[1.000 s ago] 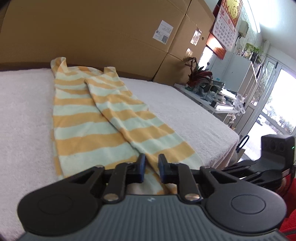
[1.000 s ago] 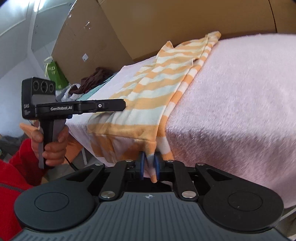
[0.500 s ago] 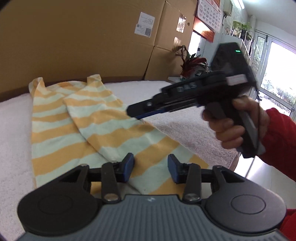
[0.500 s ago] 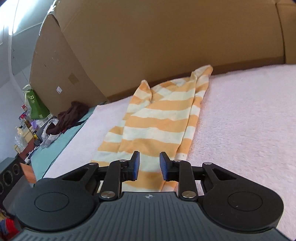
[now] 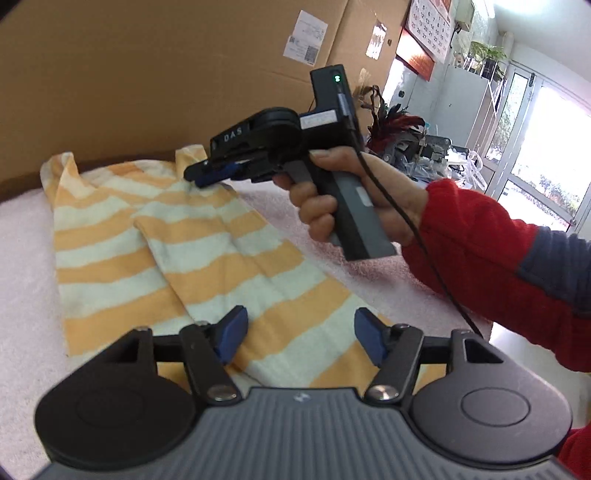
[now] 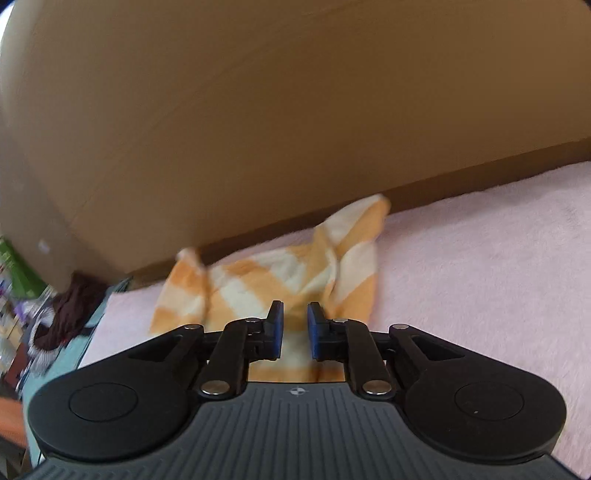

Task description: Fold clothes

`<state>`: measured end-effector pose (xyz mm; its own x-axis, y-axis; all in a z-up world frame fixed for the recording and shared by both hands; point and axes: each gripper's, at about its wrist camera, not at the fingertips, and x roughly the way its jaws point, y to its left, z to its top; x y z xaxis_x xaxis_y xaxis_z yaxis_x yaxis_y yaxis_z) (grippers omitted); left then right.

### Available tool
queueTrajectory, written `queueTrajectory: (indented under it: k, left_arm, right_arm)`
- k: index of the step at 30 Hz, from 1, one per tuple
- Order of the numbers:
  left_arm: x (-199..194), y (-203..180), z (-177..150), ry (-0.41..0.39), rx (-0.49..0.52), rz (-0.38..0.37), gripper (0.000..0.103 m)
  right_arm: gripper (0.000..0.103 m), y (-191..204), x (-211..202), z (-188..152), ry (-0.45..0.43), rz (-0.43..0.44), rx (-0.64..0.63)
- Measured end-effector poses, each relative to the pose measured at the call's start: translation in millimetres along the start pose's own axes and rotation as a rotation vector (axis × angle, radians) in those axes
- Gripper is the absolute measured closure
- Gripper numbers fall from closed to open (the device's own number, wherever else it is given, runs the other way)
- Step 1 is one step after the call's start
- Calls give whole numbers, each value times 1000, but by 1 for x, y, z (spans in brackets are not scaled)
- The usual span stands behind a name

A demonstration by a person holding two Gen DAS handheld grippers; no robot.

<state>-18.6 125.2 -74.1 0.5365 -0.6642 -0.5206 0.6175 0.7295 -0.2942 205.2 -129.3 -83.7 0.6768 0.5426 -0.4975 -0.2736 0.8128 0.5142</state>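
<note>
Garment: orange-and-cream striped garment [image 5: 155,254] lies flat and lengthwise on the pink fleece cover [image 5: 26,295], its far end near the cardboard boxes [image 5: 147,74].
Left gripper [image 5: 299,334]: jaws opening, set wide apart over the garment's near end; nothing pressed between the pads.
Right gripper [image 6: 295,328]: jaws closing, a narrow gap left, no cloth clamped; poised above the garment's far end.
Right hand [image 5: 354,195]: grasps the gripper handle; red sleeve [image 5: 480,251].

The garment's [image 5: 221,266] near end hides under the left claw's [image 5: 297,338] body; the calendar [image 5: 430,20] is cropped.
</note>
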Motion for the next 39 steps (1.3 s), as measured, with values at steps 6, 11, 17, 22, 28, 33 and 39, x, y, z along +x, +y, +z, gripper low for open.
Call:
queueTrajectory:
  k: [6, 11, 17, 22, 28, 33, 39]
  left_arm:
    - [-1, 5, -1, -9, -60, -61, 21]
    - [1, 11, 1, -15, -111, -129, 14]
    - [1, 15, 1, -23, -125, -151, 11]
    - [0, 16, 1, -25, -123, -154, 8]
    - [0, 18, 0, -32, -125, -161, 6]
    - [2, 21, 1, -29, -134, -172, 5]
    - [4, 24, 1, -23, -148, -191, 2]
  right_arm:
    - [84, -21, 0, 13, -117, 39, 129]
    - [88, -11, 7, 1, -101, 53, 44]
    - [75, -42, -20, 1, -198, 31, 189]
    - [71, -36, -22, -3, -164, -44, 137]
    - [73, -34, -55, -9, -267, 93, 118]
    - [83, -16, -38, -20, -104, 8, 27]
    - [77, -37, -51, -18, -140, 22, 134]
